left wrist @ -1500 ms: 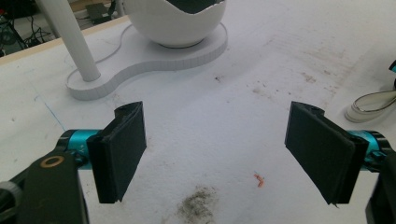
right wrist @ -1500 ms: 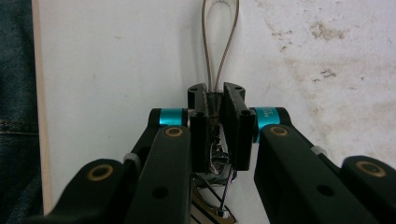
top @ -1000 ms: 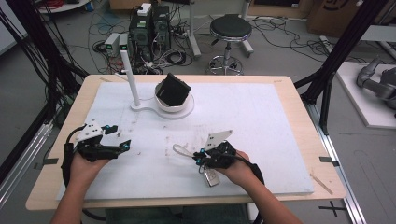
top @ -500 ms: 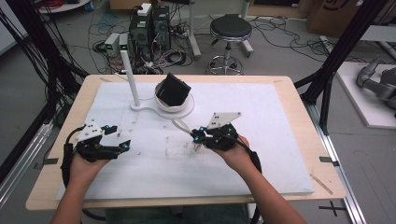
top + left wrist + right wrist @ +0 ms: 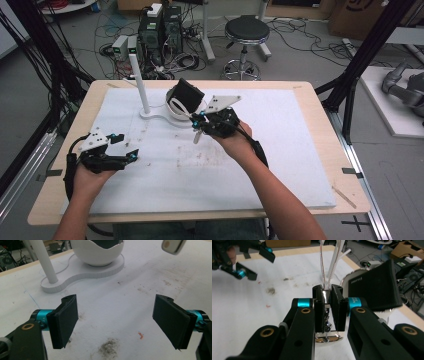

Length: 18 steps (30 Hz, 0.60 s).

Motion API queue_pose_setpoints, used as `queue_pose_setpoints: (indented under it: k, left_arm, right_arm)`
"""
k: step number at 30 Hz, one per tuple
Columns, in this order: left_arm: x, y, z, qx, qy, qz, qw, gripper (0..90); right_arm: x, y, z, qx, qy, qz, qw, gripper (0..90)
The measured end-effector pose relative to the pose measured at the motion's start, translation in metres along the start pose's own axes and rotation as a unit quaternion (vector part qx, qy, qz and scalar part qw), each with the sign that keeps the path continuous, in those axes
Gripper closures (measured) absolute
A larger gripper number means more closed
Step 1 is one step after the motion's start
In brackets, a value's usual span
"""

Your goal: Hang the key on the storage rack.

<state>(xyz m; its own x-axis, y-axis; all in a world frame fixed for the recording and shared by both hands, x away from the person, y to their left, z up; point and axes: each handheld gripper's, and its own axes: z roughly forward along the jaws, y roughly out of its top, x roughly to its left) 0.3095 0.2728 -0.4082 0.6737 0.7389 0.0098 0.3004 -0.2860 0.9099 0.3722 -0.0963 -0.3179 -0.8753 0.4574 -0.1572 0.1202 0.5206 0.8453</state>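
Observation:
My right gripper point(image 5: 200, 123) hovers above the table, just right of a white bowl point(image 5: 171, 113) on a white stand. It is shut on a shiny metal tool point(image 5: 326, 296) with two thin strips. The tool's lower end point(image 5: 196, 135) hangs below the gripper, and its rounded tip point(image 5: 173, 245) is seen from the left gripper view. A black box point(image 5: 189, 95) leans in the bowl, close beside the jaws point(image 5: 374, 287). My left gripper point(image 5: 125, 147) rests low at the table's left, open with nothing between its pads point(image 5: 66, 320).
A white post point(image 5: 140, 82) rises from the stand's base, left of the bowl. The white mat point(image 5: 280, 150) has smudges and small crumbs near its middle. Beyond the far edge stand a stool point(image 5: 246, 31) and computer gear point(image 5: 160, 25).
My right gripper has lifted the metal tool off the mat and carried it up and away toward the white bowl. The left gripper has stayed put.

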Motion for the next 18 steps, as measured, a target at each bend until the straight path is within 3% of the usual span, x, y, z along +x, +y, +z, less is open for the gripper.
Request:
queue_pose_setpoints:
  k: [12, 18]
  left_arm:
    - [0.000, 0.001, -0.001, -0.004, -0.001, 0.002, 1.0000, 20.6]
    - [-0.001, 0.001, 0.000, -0.003, -0.002, 0.001, 1.0000, 20.6]
  right_arm:
    - [-0.014, 0.046, 0.019, -0.013, -0.035, -0.020, 0.9991, 82.7]
    - [-0.018, 0.070, 0.034, -0.018, -0.046, -0.045, 0.9978, 82.7]
